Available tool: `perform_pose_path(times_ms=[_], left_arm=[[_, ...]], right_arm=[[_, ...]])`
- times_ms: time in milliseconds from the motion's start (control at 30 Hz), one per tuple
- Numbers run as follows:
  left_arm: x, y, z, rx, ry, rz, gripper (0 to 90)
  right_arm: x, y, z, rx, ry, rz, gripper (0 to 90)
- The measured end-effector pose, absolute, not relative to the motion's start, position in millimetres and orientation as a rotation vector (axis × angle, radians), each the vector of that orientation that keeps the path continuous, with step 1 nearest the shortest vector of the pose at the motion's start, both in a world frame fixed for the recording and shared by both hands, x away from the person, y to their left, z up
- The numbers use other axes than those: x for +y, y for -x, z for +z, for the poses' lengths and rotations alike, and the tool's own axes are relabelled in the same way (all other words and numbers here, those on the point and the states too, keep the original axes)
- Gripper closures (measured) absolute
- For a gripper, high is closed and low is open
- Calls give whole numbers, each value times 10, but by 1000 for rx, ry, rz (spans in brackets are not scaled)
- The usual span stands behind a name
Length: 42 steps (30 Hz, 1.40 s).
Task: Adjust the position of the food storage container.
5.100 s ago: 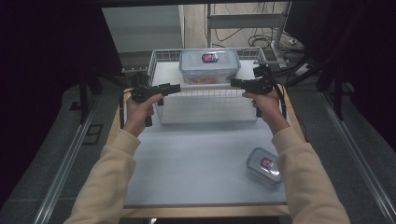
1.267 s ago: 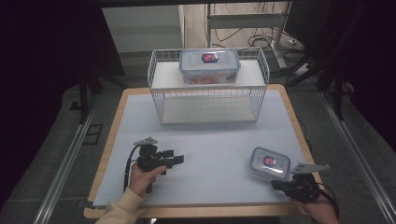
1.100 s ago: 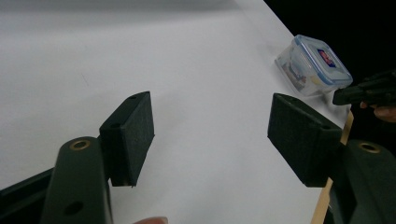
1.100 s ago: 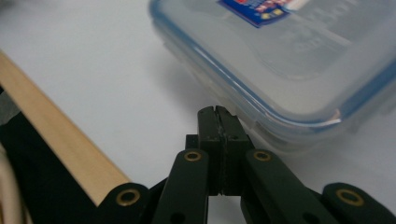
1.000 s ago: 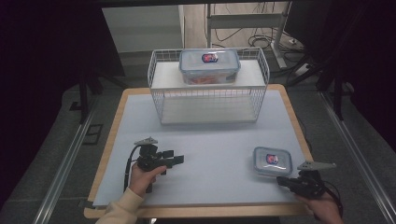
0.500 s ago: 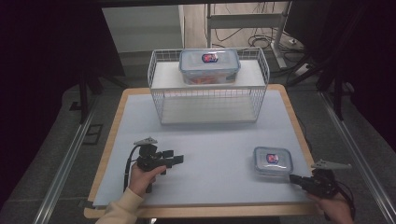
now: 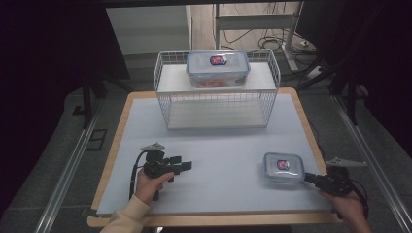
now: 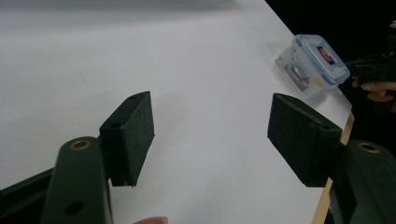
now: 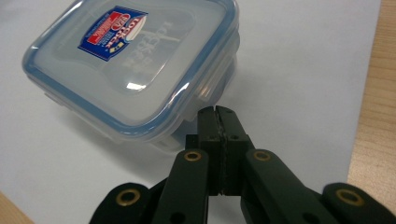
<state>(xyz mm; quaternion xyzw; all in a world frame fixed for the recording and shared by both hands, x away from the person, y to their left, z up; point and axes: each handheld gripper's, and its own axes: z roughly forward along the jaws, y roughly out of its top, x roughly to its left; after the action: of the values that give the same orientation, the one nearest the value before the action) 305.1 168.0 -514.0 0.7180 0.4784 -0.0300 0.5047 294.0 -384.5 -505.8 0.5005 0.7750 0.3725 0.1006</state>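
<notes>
Overhead, we see the small box [image 7: 283,166] near the table's [image 7: 218,150] right edge, our right gripper [image 7: 311,178] at its side, the left gripper [image 7: 187,165] well apart. Left gripper view: jaws spread, nothing between them. Right gripper view: jaws pressed together, tips touching the box's [image 9: 135,70] side latch. We judge it light, stiff, slippery plastic; best gripped across the lid's rim.
</notes>
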Motion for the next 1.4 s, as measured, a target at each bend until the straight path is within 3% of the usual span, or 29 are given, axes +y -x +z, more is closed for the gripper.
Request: perform_pose_path(times_ms=[1400], left_arm=[[1717, -3067, -5158, 1173, -1724, -70, 313]], right_arm=[[-2746, -3433, -5026, 2417, -1269, 1130, 892]])
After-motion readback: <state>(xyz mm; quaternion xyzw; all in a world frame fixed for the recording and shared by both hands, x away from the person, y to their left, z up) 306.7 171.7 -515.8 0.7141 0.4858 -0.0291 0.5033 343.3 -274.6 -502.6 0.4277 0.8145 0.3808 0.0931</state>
